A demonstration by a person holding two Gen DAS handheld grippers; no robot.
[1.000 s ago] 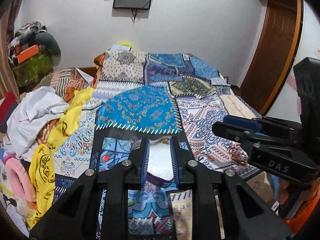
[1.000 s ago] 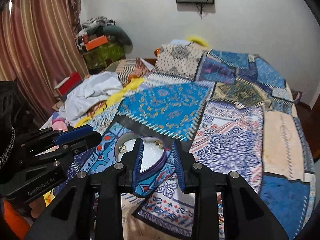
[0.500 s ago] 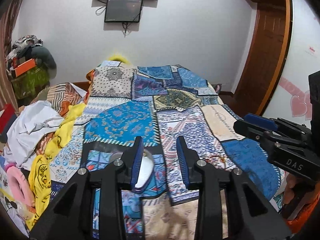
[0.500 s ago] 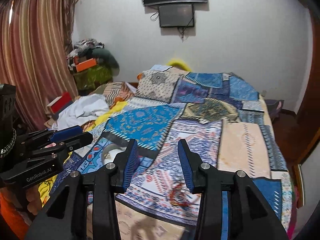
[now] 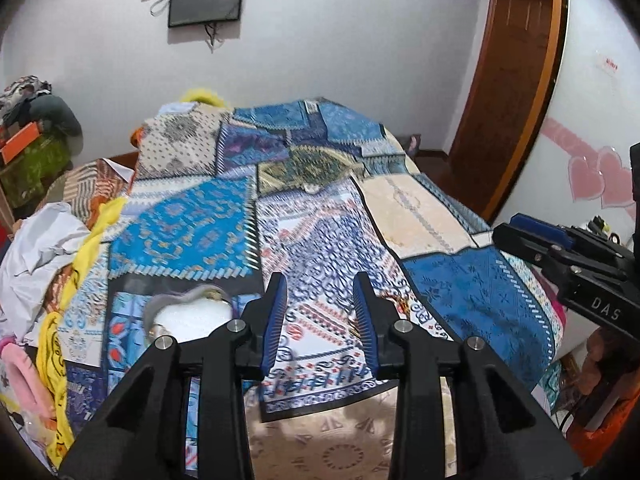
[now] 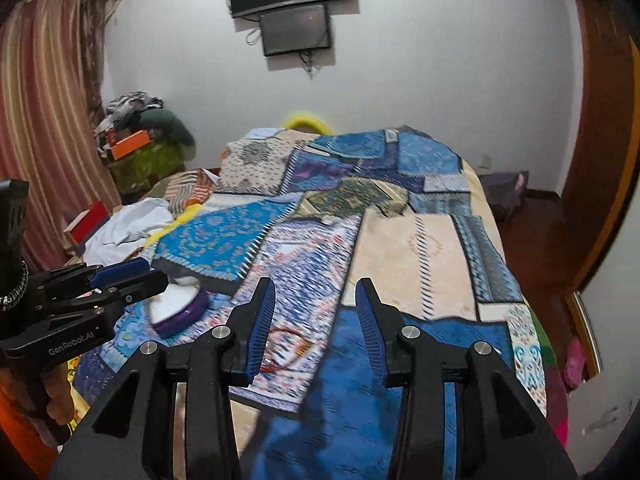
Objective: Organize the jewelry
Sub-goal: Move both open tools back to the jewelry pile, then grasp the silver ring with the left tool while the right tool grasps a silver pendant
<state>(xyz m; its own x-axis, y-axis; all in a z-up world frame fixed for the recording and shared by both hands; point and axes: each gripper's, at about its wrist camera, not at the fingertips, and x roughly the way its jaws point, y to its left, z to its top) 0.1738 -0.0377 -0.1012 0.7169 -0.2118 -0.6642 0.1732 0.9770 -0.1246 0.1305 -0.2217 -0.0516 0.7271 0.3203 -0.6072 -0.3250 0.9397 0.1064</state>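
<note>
Both tongs (image 5: 320,312) (image 6: 316,312) agape — nothing held

A patchwork bedspread (image 6: 416,240) covers the bed. The heart-shaped box (image 6: 180,312) sits near its left edge, toward the near end. The bracelet (image 6: 286,346) lies right of the box, apart from it, closer to the near edge. A heap of clothes (image 5: 40,248) is piled along the left edge, behind the box. Two screens (image 6: 296,28) hang on the wall behind the far end.
</note>
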